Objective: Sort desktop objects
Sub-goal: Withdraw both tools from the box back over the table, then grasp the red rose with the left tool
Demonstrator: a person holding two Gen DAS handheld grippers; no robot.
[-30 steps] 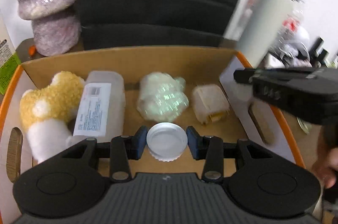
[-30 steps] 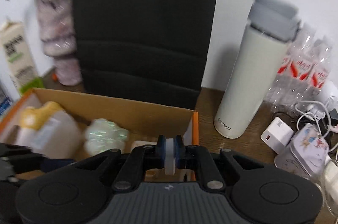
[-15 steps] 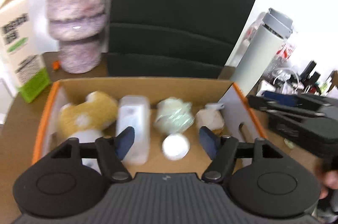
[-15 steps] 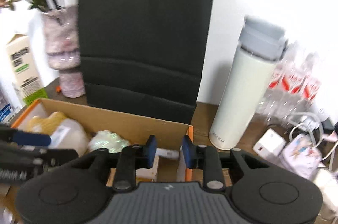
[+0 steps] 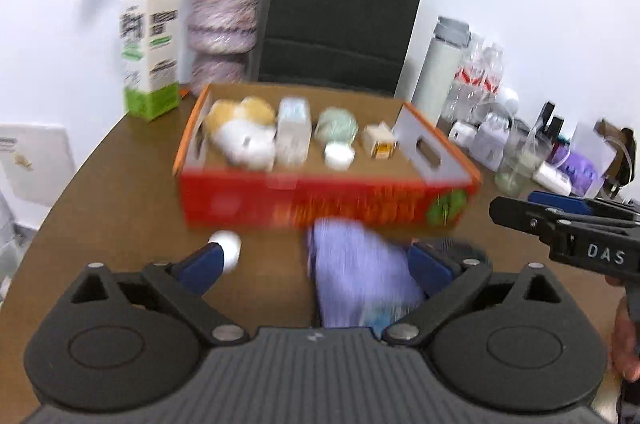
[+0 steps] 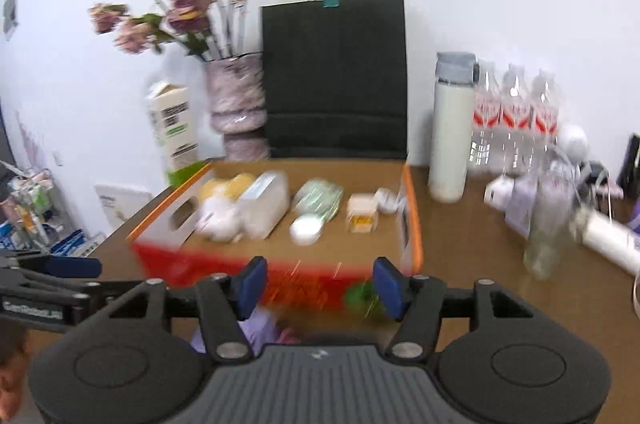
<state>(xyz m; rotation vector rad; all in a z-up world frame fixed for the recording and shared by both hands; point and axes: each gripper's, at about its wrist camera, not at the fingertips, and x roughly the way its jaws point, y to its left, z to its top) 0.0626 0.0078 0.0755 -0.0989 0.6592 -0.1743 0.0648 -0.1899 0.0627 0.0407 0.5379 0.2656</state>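
The red cardboard box (image 5: 320, 200) is the sorting bin and the landmark here. Inside it, 5 things lie in a row so each has its own spot: a yellow-and-white plush toy (image 5: 244, 132) toward the left end, a clear plastic case (image 5: 294, 136) next to it, a pale green bundle (image 5: 336, 124) with a white round lid (image 5: 339, 154) in front of it, and a small cream block (image 5: 380, 142) toward the right end. The right wrist view also shows a small white roll (image 6: 386, 200) tucked against the box's right wall.

Both claws hang in front of the box on its near side, above the brown table (image 5: 120, 208), and neither has hold of anything. The left claw (image 5: 316, 266) is spread wide; the right claw (image 6: 320, 284) is also apart, somewhat less so. That openness suits reaching for a fresh item.

Judging by position, the next candidates sit just in front of the box's near wall: a blurred lilac cloth-like thing (image 5: 360, 284) lying between the left claw's fingers without being gripped, and a small white ball (image 5: 228, 246) at its left fingertip. Motion blur hides finer detail
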